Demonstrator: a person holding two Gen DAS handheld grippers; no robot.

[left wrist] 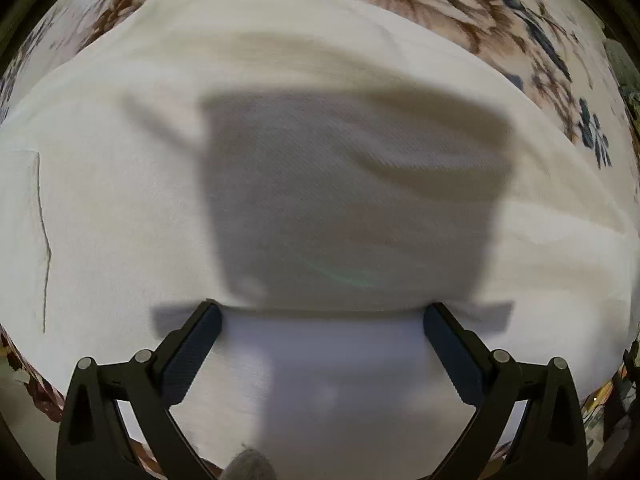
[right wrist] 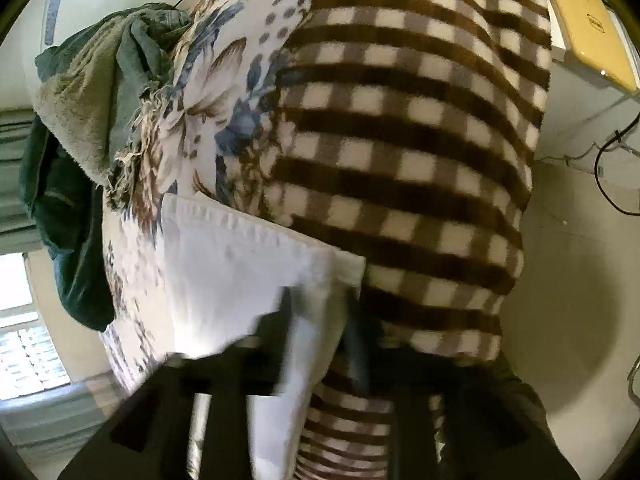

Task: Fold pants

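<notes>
White pants (left wrist: 320,80) lie spread across the bed and fill most of the left wrist view. My left gripper (left wrist: 322,320) is open, its dark fingers (left wrist: 200,336) wide apart, low over the cloth with its shadow on it. In the right wrist view a hemmed end of the white pants (right wrist: 240,264) hangs lifted, and my right gripper (right wrist: 320,312), blurred by motion, is shut on it near its lower corner.
A floral bedsheet (left wrist: 460,8) lies under the pants. A brown checked blanket (right wrist: 400,140) covers the bed to the right. A green towel and dark clothes (right wrist: 92,120) are heaped at the bed's left edge. A window (right wrist: 24,352) shows at the lower left.
</notes>
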